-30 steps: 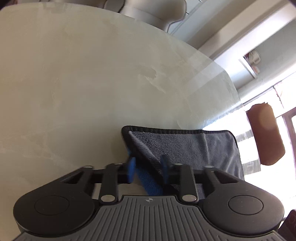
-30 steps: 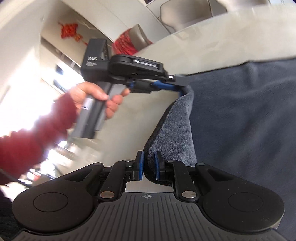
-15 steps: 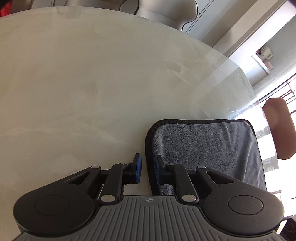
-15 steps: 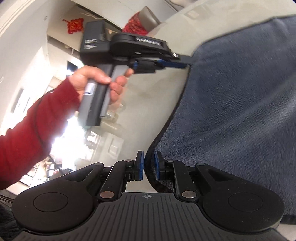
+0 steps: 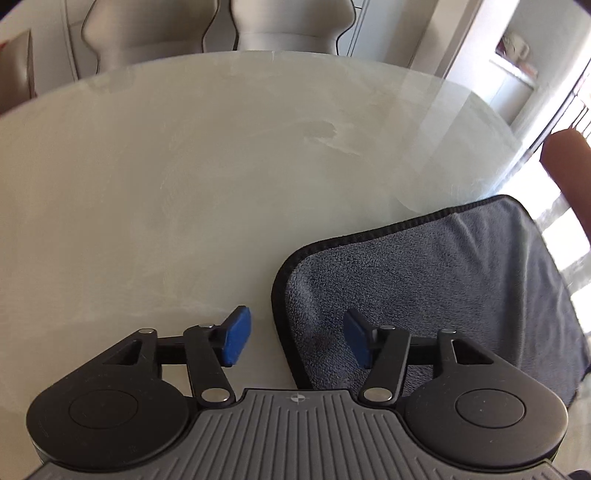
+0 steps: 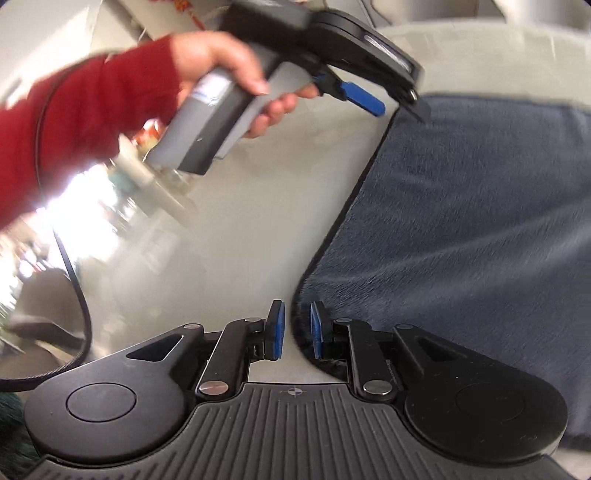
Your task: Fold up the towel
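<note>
A grey towel (image 5: 436, 280) with a black hem lies flat on the pale round table (image 5: 184, 184). My left gripper (image 5: 295, 341) hovers over one corner of it. Its jaws are opening, the hem runs between the blue pads (image 5: 236, 341), and neither pad presses on it. In the right wrist view the same towel (image 6: 461, 229) fills the right side. My right gripper (image 6: 297, 330) straddles its near corner with the jaws opening slightly, and a sliver of table shows beside the hem. A hand in a red sleeve (image 6: 85, 110) holds the left gripper (image 6: 391, 107) at the far corner.
Two pale chairs (image 5: 288, 26) stand behind the table's far edge. A brown chair back (image 5: 569, 166) is at the right, by bright windows. A black cable (image 6: 74, 277) hangs at the left of the right wrist view.
The lifted towel edge has been laid flat on the table. The left jaws have let go of the corner and spread wide. The right jaws have parted a little.
</note>
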Available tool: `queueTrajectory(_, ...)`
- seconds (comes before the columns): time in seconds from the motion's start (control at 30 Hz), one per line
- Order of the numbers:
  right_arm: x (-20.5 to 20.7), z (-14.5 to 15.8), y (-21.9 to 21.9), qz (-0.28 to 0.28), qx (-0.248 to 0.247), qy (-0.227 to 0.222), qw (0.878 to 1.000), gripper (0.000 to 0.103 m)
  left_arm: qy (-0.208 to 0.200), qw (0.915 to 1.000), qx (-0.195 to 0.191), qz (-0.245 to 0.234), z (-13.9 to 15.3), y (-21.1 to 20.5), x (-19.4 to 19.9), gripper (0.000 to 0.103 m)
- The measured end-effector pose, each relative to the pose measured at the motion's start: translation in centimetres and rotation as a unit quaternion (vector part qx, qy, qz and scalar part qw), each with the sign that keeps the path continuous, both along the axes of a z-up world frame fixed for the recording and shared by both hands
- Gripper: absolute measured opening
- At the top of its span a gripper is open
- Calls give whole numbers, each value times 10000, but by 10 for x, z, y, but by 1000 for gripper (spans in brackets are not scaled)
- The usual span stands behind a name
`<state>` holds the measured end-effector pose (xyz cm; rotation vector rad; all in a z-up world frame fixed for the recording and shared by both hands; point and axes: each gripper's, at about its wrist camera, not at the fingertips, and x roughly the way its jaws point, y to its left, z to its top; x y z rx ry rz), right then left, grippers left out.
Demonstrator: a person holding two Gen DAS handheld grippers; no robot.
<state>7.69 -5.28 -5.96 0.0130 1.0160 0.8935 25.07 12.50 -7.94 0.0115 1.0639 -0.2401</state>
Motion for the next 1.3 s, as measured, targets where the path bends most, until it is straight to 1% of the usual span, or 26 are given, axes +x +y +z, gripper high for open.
queueTrajectory(0.07,-1,-2,6,79,-53,-91,9999,20,-102,9993,307,-170,0,-11,2,57)
queueTrajectory(0.1,-2,-3,10,135,-92,-154,9997,22,-127,9989,388,-239,0,-14,3,53)
queueTrajectory(0.13,-3,-3,13,198,-139,-223,9995,23,-145,9987,355,-338,2,-16,3,36)
queueTrajectory(0.17,-4,-3,16,262,-186,-293,9991,23,-119,9987,297,-385,4,-17,4,23)
queueTrajectory(0.2,-7,-3,19,339,-271,-399,9983,23,-95,9987,294,-405,2,-22,7,17)
queueTrajectory(0.23,-11,-3,23,459,-415,-562,9965,23,-45,9986,239,-462,2,-26,9,7)
queueTrajectory(0.3,-20,-2,36,753,-773,-936,9897,23,-42,9983,267,-520,4,-28,11,7)
queueTrajectory(0.37,-28,1,41,943,-985,-1174,9837,24,-78,9979,325,-561,3,-31,11,7)
queueTrajectory(0.47,-42,-1,53,1268,-1370,-1659,9683,26,-87,9983,272,-514,2,-28,12,7)
queueTrajectory(0.53,-45,1,54,1335,-1453,-1743,9647,26,-66,9987,215,-458,3,-25,13,7)
queueTrajectory(0.6,-42,2,53,1215,-1472,-1659,9675,16,-46,9990,172,-419,3,-22,11,6)
queueTrajectory(0.63,-38,3,51,1086,-1391,-1534,9723,11,-45,9991,153,-402,3,-21,12,6)
queueTrajectory(0.67,-33,4,48,930,-1268,-1360,9781,10,-45,9992,133,-385,4,-20,12,6)
queueTrajectory(0.73,-18,4,29,395,-648,-614,9952,8,-55,9995,2,-305,8,-19,13,6)
queueTrajectory(0.77,-12,4,16,121,-281,-290,9991,8,-56,9996,-201,-201,12,-16,14,6)
queueTrajectory(0.8,-7,4,3,-145,87,-1,9999,8,-63,9993,-326,-145,16,-15,10,6)
queueTrajectory(0.87,-3,8,-17,-490,578,276,9967,8,-148,9981,-596,-96,27,-15,10,6)
queueTrajectory(0.97,-2,17,-46,-968,1184,492,9870,8,-363,9965,-708,-243,43,-26,8,6)
queueTrajectory(1.03,-5,25,-73,-1373,1728,567,9737,8,-443,9951,-836,-297,51,-33,8,6)
queueTrajectory(1.07,-7,28,-83,-1522,1917,585,9678,8,-489,9936,-975,-308,57,-40,11,6)
queueTrajectory(1.1,-9,30,-95,-1702,2115,577,9607,8,-506,9924,-1081,-314,60,-44,13,5)
queueTrajectory(1.17,-17,33,-126,-2162,2498,547,9422,8,-555,9889,-1338,-335,69,-58,19,6)
queueTrajectory(1.23,-26,33,-150,-2505,2786,556,9255,8,-655,9872,-1404,-378,75,-73,21,6)
queueTrajectory(1.27,-31,32,-165,-2724,2937,551,9146,8,-758,9864,-1376,-475,81,-87,24,6)
queueTrajectory(1.3,-33,31,-171,-2829,3007,546,9092,8,-799,9858,-1369,-547,83,-96,27,6)
